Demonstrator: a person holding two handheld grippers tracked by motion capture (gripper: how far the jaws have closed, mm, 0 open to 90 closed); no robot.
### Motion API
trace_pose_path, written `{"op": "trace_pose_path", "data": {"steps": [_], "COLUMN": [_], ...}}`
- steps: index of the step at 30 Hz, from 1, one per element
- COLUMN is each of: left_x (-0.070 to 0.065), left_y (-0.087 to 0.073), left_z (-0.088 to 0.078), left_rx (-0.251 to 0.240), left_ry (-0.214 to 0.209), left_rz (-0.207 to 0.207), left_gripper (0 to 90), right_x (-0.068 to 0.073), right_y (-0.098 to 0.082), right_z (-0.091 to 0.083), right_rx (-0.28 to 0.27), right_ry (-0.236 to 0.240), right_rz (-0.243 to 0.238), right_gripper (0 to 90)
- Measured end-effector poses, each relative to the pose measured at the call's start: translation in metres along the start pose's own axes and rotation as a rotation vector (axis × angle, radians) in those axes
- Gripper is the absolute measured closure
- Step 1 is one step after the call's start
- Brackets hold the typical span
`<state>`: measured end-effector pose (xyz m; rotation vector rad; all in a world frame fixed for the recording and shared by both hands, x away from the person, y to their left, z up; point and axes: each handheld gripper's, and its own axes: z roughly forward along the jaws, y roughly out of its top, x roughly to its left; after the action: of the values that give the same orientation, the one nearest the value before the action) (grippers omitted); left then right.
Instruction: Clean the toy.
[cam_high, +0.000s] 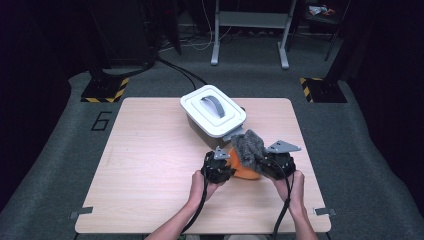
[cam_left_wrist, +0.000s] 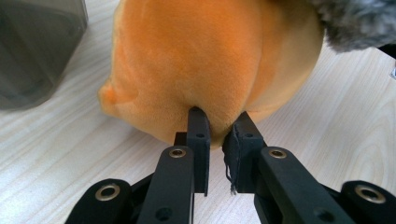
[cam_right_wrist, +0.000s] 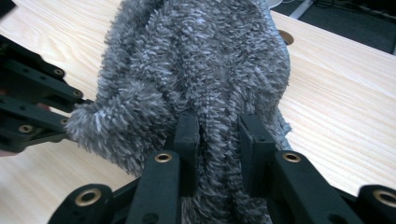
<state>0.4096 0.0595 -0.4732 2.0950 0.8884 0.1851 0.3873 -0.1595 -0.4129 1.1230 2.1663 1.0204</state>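
Orange plush (cam_left_wrist: 205, 60) pinched in left tongs (cam_left_wrist: 218, 126)

Soft orange plush toy (cam_left_wrist: 205, 60), short matt nap; shaggy grey fleece cloth (cam_right_wrist: 196, 70); pale matt wood-grain table (cam_high: 145, 165); smooth white plastic lid (cam_high: 212, 110).

Behind the work
A lidded white-and-grey plastic box (cam_high: 213, 117) (grey handle on top) sits on the pale wooden table (cam_high: 145, 165).

Bare forearms, no sleeves. Black left tool (cam_high: 218, 167) and black right tool (cam_high: 276, 163), each topped with a grey three-cornered plate, trailing a black cable. Jaws matt black, studded with brass-ringed rivets.
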Motion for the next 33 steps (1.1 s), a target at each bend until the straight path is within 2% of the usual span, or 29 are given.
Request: {"op": "trace_pose_path", "data": {"steps": [3, 6, 8, 9, 11, 18, 23, 24, 25, 27, 31, 33], "left_x": [0.001, 0.004, 0.006, 0.007, 0.007, 0.008, 0.010, 0.011, 0.011, 0.011, 0.011, 0.011], "left_y": [0.000, -0.001, -0.002, -0.003, -0.003, -0.003, -0.003, -0.003, -0.003, -0.003, -0.003, -0.003], "left_z": [0.001, 0.003, 0.003, 0.003, 0.003, 0.004, 0.004, 0.004, 0.004, 0.004, 0.004, 0.004], "left_rx": [-0.002, 0.004, 0.004, 0.006, 0.004, -0.002, -0.006, -0.005, -0.004, -0.005, -0.013, -0.009], "left_ry": [0.006, -0.003, -0.004, -0.004, -0.005, -0.009, -0.012, -0.010, -0.012, -0.011, -0.013, -0.013], "left_rz": [0.002, -0.014, -0.017, -0.017, -0.024, -0.031, -0.042, -0.039, -0.043, -0.043, -0.050, -0.045], "left_gripper": [80.6, 80.6, 80.5, 80.5, 80.6, 80.5, 80.5, 80.5, 80.5, 80.4, 80.4, 80.4], "right_x": [-0.001, -0.003, -0.009, -0.010, -0.015, -0.031, -0.041, -0.043, -0.044, -0.046, -0.050, -0.052], "right_y": [-0.001, -0.003, -0.006, -0.008, -0.012, -0.026, -0.038, -0.040, -0.042, -0.046, -0.051, -0.050], "right_z": [0.004, 0.006, 0.007, 0.007, 0.008, 0.011, 0.017, 0.018, 0.021, 0.024, 0.026, 0.022], "right_rx": [0.010, 0.024, 0.015, 0.023, 0.025, 0.056, 0.097, 0.107, 0.114, 0.136, 0.160, 0.149], "right_ry": [-0.012, -0.020, 0.009, -0.004, 0.001, -0.025, -0.056, -0.047, -0.051, -0.050, -0.060, -0.064], "right_rz": [-0.012, 0.003, 0.027, 0.034, 0.057, 0.085, 0.130, 0.126, 0.149, 0.161, 0.173, 0.166], "right_gripper": [71.6, 71.6, 71.6, 71.6, 71.6, 71.5, 71.6, 71.6, 71.6, 71.5, 71.5, 71.5]}}
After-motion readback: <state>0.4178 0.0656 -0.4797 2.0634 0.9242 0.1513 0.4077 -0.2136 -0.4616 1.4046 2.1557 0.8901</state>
